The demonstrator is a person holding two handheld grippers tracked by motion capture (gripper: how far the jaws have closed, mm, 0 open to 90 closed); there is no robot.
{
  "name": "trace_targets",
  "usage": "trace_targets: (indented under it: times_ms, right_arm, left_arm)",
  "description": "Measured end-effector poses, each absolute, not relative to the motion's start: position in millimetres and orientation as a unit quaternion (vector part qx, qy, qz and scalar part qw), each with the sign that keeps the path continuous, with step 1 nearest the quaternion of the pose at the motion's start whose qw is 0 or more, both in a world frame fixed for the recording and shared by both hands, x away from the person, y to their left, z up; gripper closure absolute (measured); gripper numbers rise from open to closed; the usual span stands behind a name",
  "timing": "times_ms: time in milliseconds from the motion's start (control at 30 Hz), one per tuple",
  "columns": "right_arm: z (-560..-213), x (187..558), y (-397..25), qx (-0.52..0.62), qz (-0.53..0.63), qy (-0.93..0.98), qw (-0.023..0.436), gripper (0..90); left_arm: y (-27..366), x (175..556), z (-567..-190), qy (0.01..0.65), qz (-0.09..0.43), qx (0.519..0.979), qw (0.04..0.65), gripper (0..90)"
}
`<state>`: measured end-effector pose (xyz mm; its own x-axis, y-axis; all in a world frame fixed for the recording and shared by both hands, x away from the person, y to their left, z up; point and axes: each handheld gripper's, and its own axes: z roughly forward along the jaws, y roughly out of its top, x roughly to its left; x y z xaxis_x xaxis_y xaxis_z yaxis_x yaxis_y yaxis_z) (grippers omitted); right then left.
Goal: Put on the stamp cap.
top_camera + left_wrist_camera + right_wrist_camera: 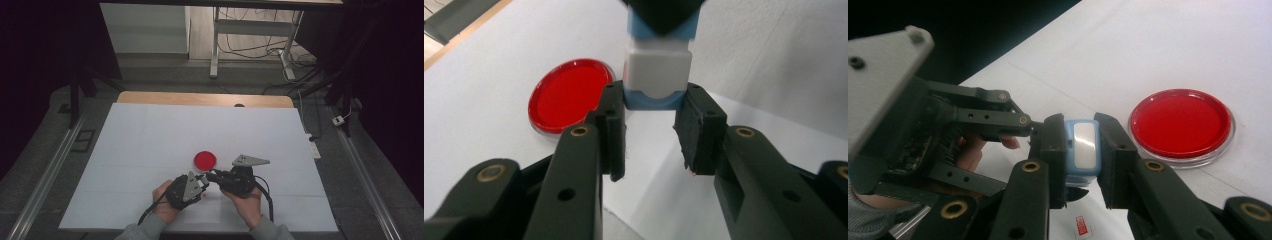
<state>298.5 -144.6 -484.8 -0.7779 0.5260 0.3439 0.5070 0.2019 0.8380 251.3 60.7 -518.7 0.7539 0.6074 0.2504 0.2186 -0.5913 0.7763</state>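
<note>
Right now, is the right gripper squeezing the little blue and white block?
Touching. In the right gripper view, the right gripper has both jaws pressed flat against the sides of the blue and white block, no gap.

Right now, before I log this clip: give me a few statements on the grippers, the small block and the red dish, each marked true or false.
1. The right gripper is shut on the blue-and-white block. True.
2. The red dish is held in the left gripper. False: it lies on the white table, beside the grippers.
3. The left gripper's jaws flank the block's lower end. True.
4. The dish is blue. False: it is red with a clear rim.
</note>
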Motion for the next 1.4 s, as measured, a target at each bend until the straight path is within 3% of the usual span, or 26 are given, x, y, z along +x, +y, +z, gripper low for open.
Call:
trace_targets:
  times_ms: [367, 833, 1100, 1400]
  right_arm:
    - [-484, 296, -144, 0.320, 0.538, 0.779, 0.023, 75.3]
    - [-479, 298, -151, 0.315, 0.550, 0.772, 0.041, 75.2]
    - [-477, 299, -155, 0.304, 0.549, 0.777, 0.059, 75.2]
    - [-475, 302, -162, 0.299, 0.547, 0.778, 0.079, 75.2]
  left_arm:
    - [63, 254, -519, 0.252, 0.238, 0.852, 0.393, 63.1]
    - [77, 257, -515, 0.277, 0.215, 0.844, 0.405, 39.8]
    - [103, 254, -506, 0.301, 0.164, 0.835, 0.430, 33.2]
    - [136, 253, -499, 0.327, 0.152, 0.821, 0.442, 31.3]
